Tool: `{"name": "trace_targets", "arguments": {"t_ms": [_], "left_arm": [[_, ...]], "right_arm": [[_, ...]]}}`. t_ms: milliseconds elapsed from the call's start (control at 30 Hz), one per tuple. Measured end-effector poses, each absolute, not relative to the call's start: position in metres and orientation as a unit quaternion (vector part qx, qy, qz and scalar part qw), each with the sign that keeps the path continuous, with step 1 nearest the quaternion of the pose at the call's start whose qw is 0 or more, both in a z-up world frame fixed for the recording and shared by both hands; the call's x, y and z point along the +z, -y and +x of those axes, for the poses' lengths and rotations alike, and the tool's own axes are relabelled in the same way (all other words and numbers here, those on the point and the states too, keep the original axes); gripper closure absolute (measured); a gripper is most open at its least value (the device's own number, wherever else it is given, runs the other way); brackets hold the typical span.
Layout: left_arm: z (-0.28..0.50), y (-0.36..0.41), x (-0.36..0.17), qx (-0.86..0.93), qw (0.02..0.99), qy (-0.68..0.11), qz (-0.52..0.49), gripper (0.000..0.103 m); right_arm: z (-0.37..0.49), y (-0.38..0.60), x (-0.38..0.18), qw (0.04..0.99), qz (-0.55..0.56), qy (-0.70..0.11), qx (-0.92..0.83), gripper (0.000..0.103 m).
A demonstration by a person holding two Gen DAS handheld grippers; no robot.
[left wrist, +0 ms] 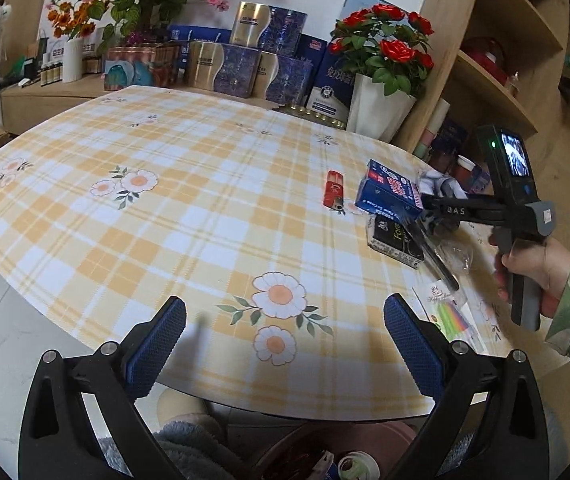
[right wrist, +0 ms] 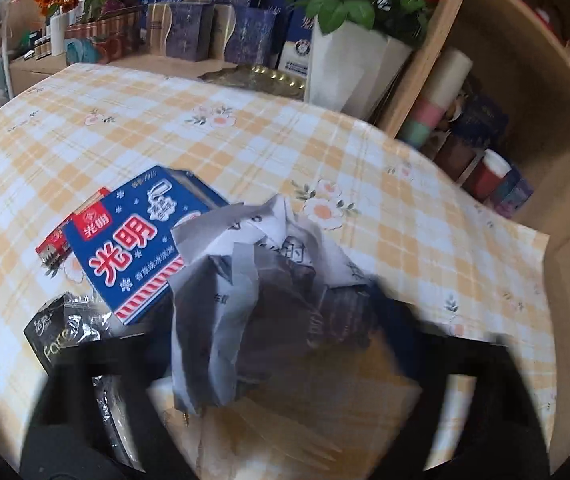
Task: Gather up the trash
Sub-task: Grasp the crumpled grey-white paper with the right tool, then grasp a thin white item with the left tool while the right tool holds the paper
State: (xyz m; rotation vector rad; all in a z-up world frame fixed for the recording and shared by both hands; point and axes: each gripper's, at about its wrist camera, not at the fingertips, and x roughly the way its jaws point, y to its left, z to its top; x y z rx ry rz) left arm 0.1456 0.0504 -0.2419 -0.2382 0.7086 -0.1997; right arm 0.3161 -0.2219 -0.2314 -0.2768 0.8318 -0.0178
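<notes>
A crumpled sheet of printed paper (right wrist: pixel 245 280) fills the gap between the blurred fingers of my right gripper (right wrist: pixel 273 320), which looks shut on it. Seen from the left wrist, the right gripper (left wrist: pixel 433 204) hovers over the table's right side, with the paper (left wrist: pixel 441 186) at its tips. Beside it lie a blue milk carton (left wrist: pixel 389 192) (right wrist: pixel 137 240), a small red pack (left wrist: pixel 335 190) (right wrist: pixel 69 232) and a black tissue pack (left wrist: pixel 395 240) (right wrist: pixel 57 340). My left gripper (left wrist: pixel 285 332) stands open and empty over the table's near edge.
The table (left wrist: pixel 125 240) wears a yellow checked cloth. A clear wrapper (left wrist: pixel 459 256) and a candle packet (left wrist: pixel 451 312) lie near the person's hand (left wrist: pixel 533 268). A bin (left wrist: pixel 325 452) holding trash sits below the near edge. A white rose pot (left wrist: pixel 377 108), boxes and a wooden shelf (left wrist: pixel 505 60) stand behind.
</notes>
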Motion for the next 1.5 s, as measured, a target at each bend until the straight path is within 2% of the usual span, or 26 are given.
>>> {"name": "trace_targets", "arguments": {"t_ms": [33,167,233,500,533,567,600,667,767,1000,1167,1433,1500], "left_arm": [[0.146,-0.051,-0.242,-0.095,0.926,-0.347,-0.119,0.006],[0.146,-0.058,-0.244,-0.088,0.924,-0.348,-0.133,0.006],[0.145,-0.058,-0.243,-0.086,0.924,-0.347,-0.135,0.006],[0.138,-0.046,-0.239,-0.114,0.924,-0.344,-0.121,0.006],[0.138,-0.042,-0.237,-0.121,0.924,-0.345,-0.115,0.013],[0.139,-0.037,-0.234,-0.122,0.923,-0.351,-0.105,0.028],[0.142,-0.031,-0.232,-0.124,0.92,-0.361,-0.092,0.034],[0.15,-0.015,-0.229,-0.143,0.908,-0.384,-0.085,0.052],[0.165,0.012,-0.221,-0.198,0.887,-0.401,-0.117,0.068],[0.209,0.085,-0.224,-0.244,0.838,-0.464,-0.149,0.07],[0.234,0.097,-0.245,-0.201,0.816,-0.509,-0.187,0.07],[0.252,0.118,-0.244,-0.182,0.826,-0.507,-0.169,0.07],[0.256,0.117,-0.246,-0.178,0.826,-0.505,-0.175,0.081]], "right_arm": [[0.312,0.223,-0.231,0.907,-0.135,-0.399,-0.009,0.055],[0.289,0.237,-0.218,0.925,-0.103,-0.366,-0.011,0.062],[0.275,0.245,-0.212,0.932,-0.089,-0.352,-0.01,0.069],[0.199,0.285,-0.183,0.961,-0.027,-0.275,-0.03,0.071],[0.189,0.29,-0.181,0.963,-0.01,-0.268,-0.029,0.071],[0.177,0.297,-0.18,0.965,0.015,-0.261,-0.029,0.071],[0.167,0.302,-0.18,0.966,0.031,-0.255,-0.03,0.071],[0.149,0.311,-0.183,0.966,0.061,-0.25,-0.035,0.071],[0.13,0.319,-0.191,0.962,0.095,-0.253,-0.043,0.071],[0.099,0.326,-0.197,0.964,0.123,-0.232,-0.047,0.071],[0.093,0.329,-0.203,0.966,0.124,-0.225,-0.044,0.071],[0.09,0.338,-0.214,0.963,0.141,-0.227,-0.036,0.071],[0.091,0.339,-0.217,0.962,0.147,-0.229,-0.031,0.071]]}}
